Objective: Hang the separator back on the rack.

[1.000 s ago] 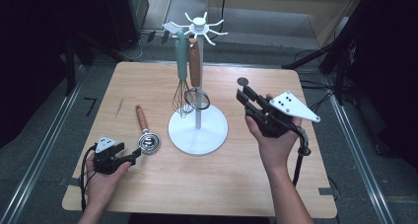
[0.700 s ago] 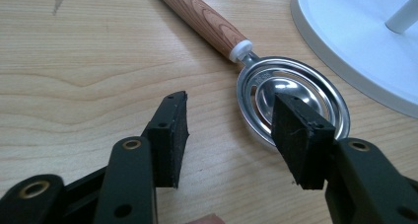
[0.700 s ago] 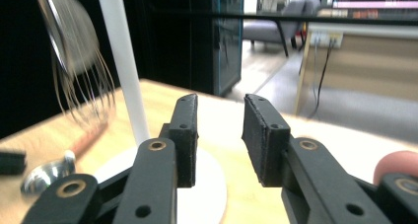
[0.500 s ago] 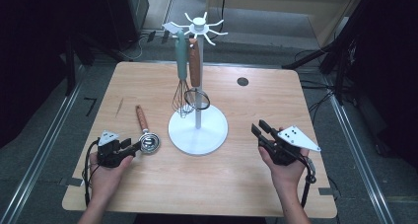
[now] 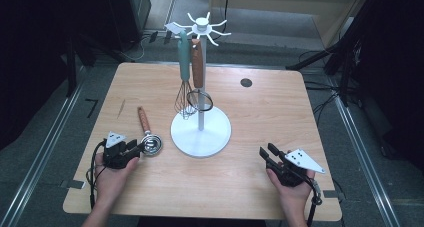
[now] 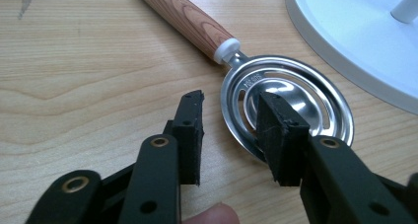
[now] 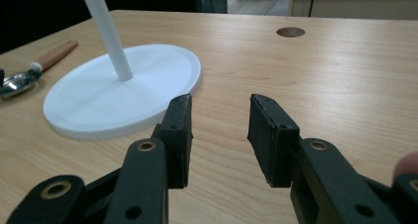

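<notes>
From above, the left gripper (image 5: 134,148) rests on the worktop (image 5: 260,112) at the metal bowl of a wooden-handled strainer spoon (image 5: 148,137), which lies just left of the white rack (image 5: 201,132) with a whisk (image 5: 185,94) hanging on it. The left gripper view adds what the high one cannot: its fingers (image 6: 190,130) have just been closing, one outside the bowl's rim, the other over the bowl, a gap left at the rim. The right gripper (image 7: 219,135), low near the front right edge, has fingers parted about half, just been opening, holding nothing.
</notes>
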Tool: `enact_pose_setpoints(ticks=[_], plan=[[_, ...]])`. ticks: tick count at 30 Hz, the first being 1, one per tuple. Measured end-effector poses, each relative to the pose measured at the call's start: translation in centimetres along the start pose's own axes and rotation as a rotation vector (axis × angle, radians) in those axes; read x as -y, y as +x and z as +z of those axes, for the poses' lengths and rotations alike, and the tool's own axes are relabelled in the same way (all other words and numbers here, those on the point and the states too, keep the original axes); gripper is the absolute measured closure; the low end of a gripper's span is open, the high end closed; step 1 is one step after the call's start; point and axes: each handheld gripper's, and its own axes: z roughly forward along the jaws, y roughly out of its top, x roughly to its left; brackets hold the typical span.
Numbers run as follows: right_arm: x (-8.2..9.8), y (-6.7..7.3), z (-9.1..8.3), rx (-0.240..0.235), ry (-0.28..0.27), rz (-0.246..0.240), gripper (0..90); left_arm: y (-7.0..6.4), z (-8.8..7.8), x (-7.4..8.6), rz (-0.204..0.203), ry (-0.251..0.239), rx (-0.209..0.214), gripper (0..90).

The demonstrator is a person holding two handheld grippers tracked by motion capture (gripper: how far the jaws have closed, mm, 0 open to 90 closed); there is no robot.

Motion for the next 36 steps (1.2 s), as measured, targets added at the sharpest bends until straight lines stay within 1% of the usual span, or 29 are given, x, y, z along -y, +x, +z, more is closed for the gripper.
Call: enact_pose_setpoints(ticks=[1, 2, 3, 5, 6, 7, 8, 10, 11, 14, 17, 19, 23, 24, 29, 30, 33, 36], plan=[[0.0, 0.0, 0.0, 0.0, 0.0, 0.0, 63.1, -0.1, 0.0, 0.0, 0.006, 0.004, -0.004, 63.8], [0.5, -0.2, 0.0, 0.006, 0.01, -0.015, 64.1, -0.2, -0.1, 0.1, 0.019, 0.004, 0.009, 65.2], [0.7, -0.3, 0.0, 0.006, 0.01, -0.021, 64.4, -0.2, -0.1, 0.2, 0.031, 0.007, 0.01, 65.9], [1.0, -0.4, -0.1, -0.002, 0.008, 0.0, 64.5, -0.3, -0.2, 0.2, 0.032, 0.013, 0.014, 67.8], [1.0, -0.4, -0.1, -0.002, 0.008, 0.0, 64.5, -0.3, -0.2, 0.2, 0.031, 0.013, 0.015, 67.8], [1.4, -0.4, -0.1, 0.006, 0.011, -0.005, 64.9, -0.3, -0.2, 0.3, 0.029, 0.017, 0.016, 69.9], [1.4, -0.3, -0.1, 0.006, 0.014, -0.003, 64.9, -0.4, -0.2, 0.3, 0.037, 0.024, 0.016, 70.5], [1.5, -0.3, -0.1, 0.006, 0.017, -0.003, 64.9, -0.4, -0.2, 0.4, 0.04, 0.028, 0.013, 71.1], [1.6, -0.2, -0.2, 0.008, 0.016, -0.001, 65.2, -0.5, -0.2, 0.4, 0.042, 0.038, 0.01, 71.1], [1.9, -0.2, -0.8, 0.003, 0.023, 0.0, 68.4, -0.6, -0.5, 0.6, 0.042, 0.039, 0.007, 72.2], [2.1, -0.3, -1.1, 0.006, 0.024, 0.004, 68.5, -0.8, -0.7, 0.8, 0.049, 0.041, 0.006, 72.8], [2.3, -0.6, -1.6, 0.003, 0.023, 0.019, 68.4, -1.2, -1.1, 1.2, 0.056, 0.042, 0.012, 72.9], [2.4, -0.7, -2.1, 0.004, 0.027, 0.019, 68.4, -1.5, -1.5, 1.7, 0.062, 0.045, 0.018, 73.1], [2.4, -0.7, -2.2, -0.004, 0.031, 0.02, 68.3, -1.7, -1.8, 2.0, 0.064, 0.044, 0.023, 73.1], [2.5, -0.6, -2.0, -0.024, 0.042, 0.02, 68.2, -2.2, -2.4, 2.5, 0.047, 0.051, 0.036, 73.0], [2.5, -0.5, -1.9, -0.026, 0.041, 0.021, 68.2, -2.6, -2.7, 2.7, 0.049, 0.058, 0.042, 72.7], [2.5, -0.4, -1.7, -0.032, 0.043, 0.018, 68.3, -3.0, -3.0, 3.0, 0.068, 0.063, 0.048, 72.1], [2.4, -0.3, -1.6, -0.036, 0.046, 0.02, 68.3, -3.4, -3.3, 3.3, 0.071, 0.068, 0.053, 71.7]])
